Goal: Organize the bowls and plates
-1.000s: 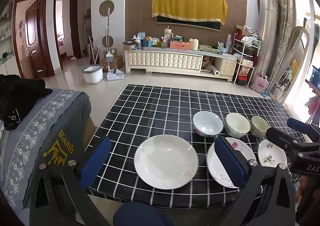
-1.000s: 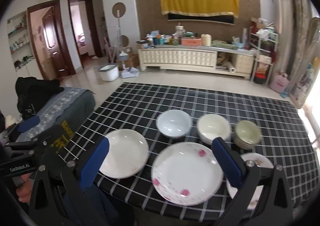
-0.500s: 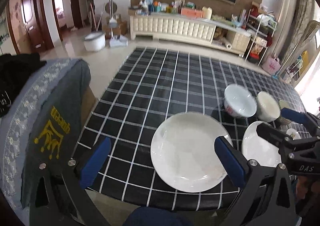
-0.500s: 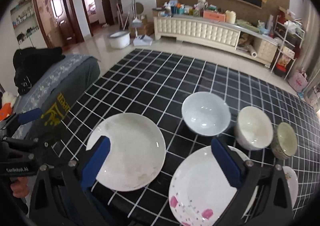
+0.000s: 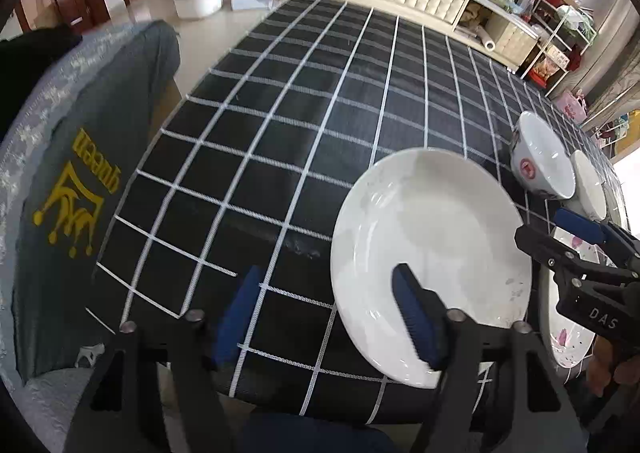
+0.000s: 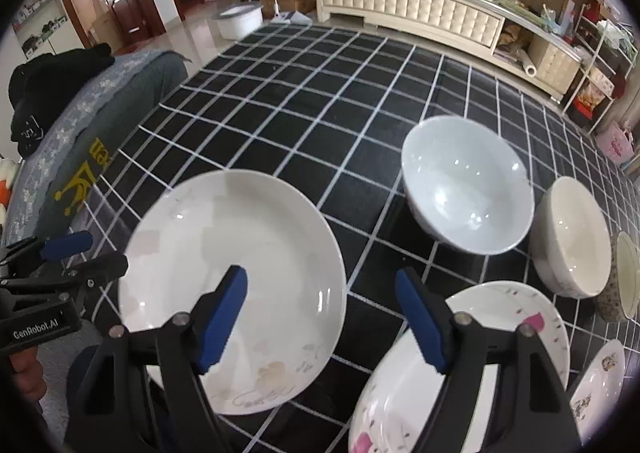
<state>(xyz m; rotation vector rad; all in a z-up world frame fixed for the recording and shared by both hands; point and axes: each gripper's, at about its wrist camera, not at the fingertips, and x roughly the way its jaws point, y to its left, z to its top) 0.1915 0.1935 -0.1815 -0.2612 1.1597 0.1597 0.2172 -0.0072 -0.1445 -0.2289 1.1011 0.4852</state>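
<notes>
A plain white plate [image 5: 432,253] [image 6: 240,273] lies near the front edge of the checked table. My left gripper [image 5: 328,313] is open at the plate's left rim, its right finger over the plate. My right gripper [image 6: 320,317] is open, low over the gap between the white plate and a pink-flowered plate [image 6: 472,365] [image 5: 568,333]. Behind stand a white bowl [image 6: 468,185] [image 5: 540,157], a cream bowl [image 6: 572,237] [image 5: 590,185] and a small speckled bowl [image 6: 624,277]. A small flowered plate [image 6: 600,381] lies at the far right.
The black-and-white checked tablecloth [image 5: 304,101] [image 6: 312,93] covers the table. A grey-covered chair with yellow print [image 5: 80,173] [image 6: 84,169] stands at the table's left. A white cabinet [image 6: 412,13] and a tub [image 6: 238,19] stand on the floor beyond.
Both grippers have moved down and forward toward the table. The jaws have narrowed but stay open. The left one has reached the white plate's rim; the dishes have not moved.
</notes>
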